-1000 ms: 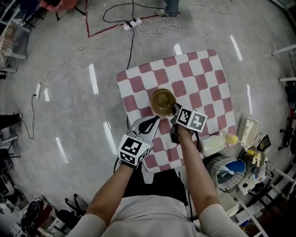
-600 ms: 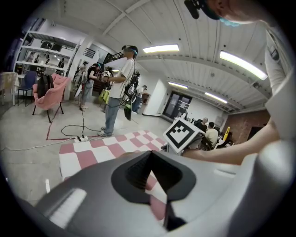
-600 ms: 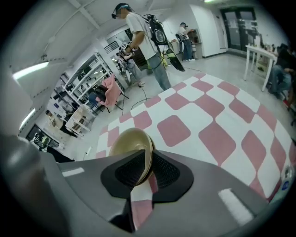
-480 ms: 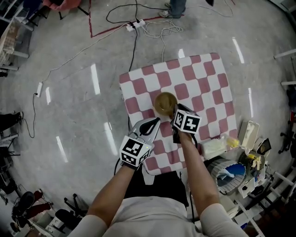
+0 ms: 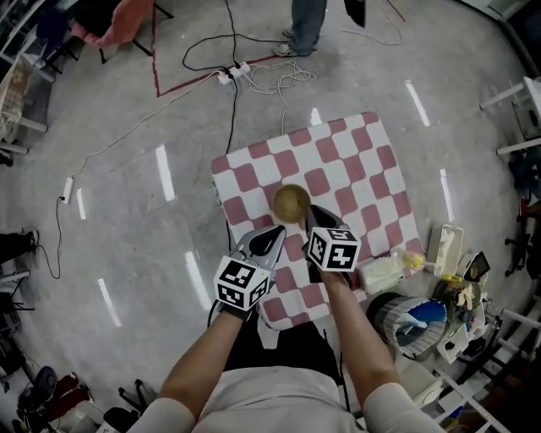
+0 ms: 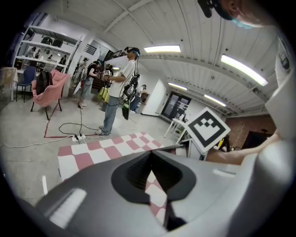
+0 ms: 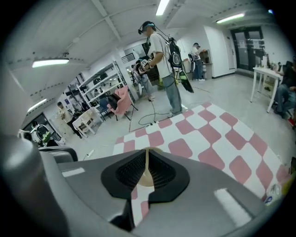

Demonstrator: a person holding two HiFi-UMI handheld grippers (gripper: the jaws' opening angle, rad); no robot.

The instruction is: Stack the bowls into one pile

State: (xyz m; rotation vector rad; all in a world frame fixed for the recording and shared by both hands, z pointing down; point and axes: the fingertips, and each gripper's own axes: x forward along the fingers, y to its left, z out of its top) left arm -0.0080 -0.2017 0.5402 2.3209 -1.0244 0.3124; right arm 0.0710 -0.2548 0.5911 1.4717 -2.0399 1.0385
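A pile of tan bowls (image 5: 291, 201) stands near the middle of the red-and-white checked table (image 5: 355, 161); how many bowls it holds I cannot tell. My right gripper (image 5: 310, 211) is shut with nothing in it, its tips just at the pile's near right edge. In the right gripper view the bowl pile (image 7: 146, 179) shows through the slit between the shut jaws of the right gripper (image 7: 147, 152). My left gripper (image 5: 278, 231) is also shut and empty, a little nearer to me than the pile. The left gripper view shows the left gripper (image 6: 151, 154) over checked cloth only.
A person (image 5: 309, 20) stands on the floor beyond the table, by cables and a power strip (image 5: 232, 73). At the right lie a plastic-wrapped item (image 5: 382, 271), a white container (image 5: 443, 246) and a bin (image 5: 412, 320). A pink chair (image 5: 103, 20) is at the far left.
The head camera has shifted, so the table sits a little lower in view. Both grippers stay shut and close to the bowl pile, the right one still by its near right edge.
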